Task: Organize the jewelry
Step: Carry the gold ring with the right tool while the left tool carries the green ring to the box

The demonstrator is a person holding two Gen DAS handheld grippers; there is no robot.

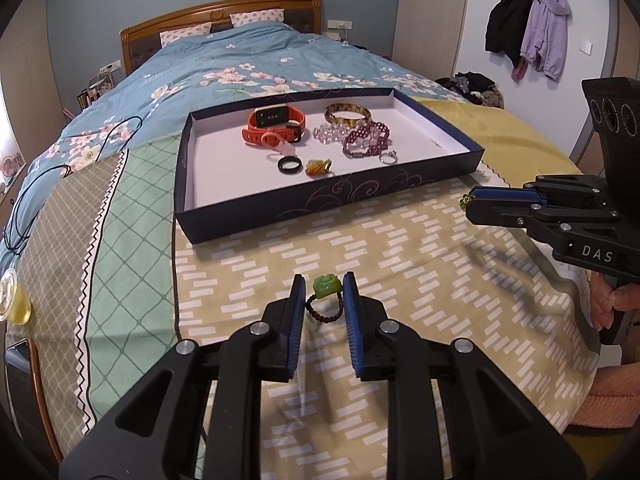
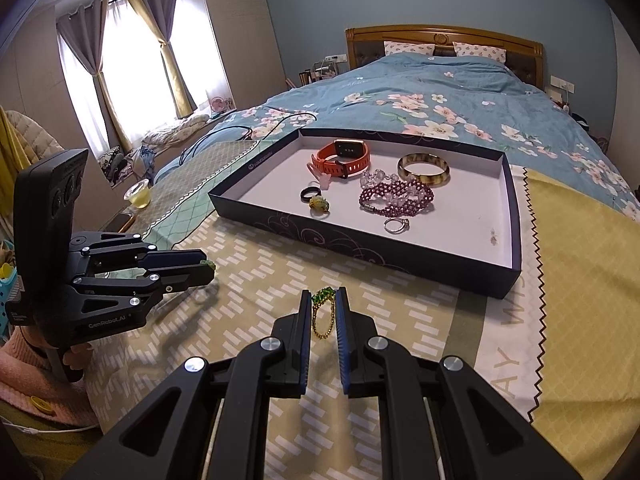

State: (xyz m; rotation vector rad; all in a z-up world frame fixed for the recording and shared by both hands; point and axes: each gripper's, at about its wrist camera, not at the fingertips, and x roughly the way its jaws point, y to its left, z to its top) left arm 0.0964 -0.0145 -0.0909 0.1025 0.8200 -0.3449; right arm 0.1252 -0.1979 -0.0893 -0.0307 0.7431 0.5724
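At the bottom centre of the left wrist view, our left gripper pinches a green jade ring on a dark beaded band, jaws narrow around it. Low in the right wrist view, our right gripper clamps a green-and-gold beaded ring the same way. Both hover above the patterned blanket. Beyond them, mid-frame, the dark tray holds an orange watch, a tortoiseshell bangle, purple bead bracelets and several small rings.
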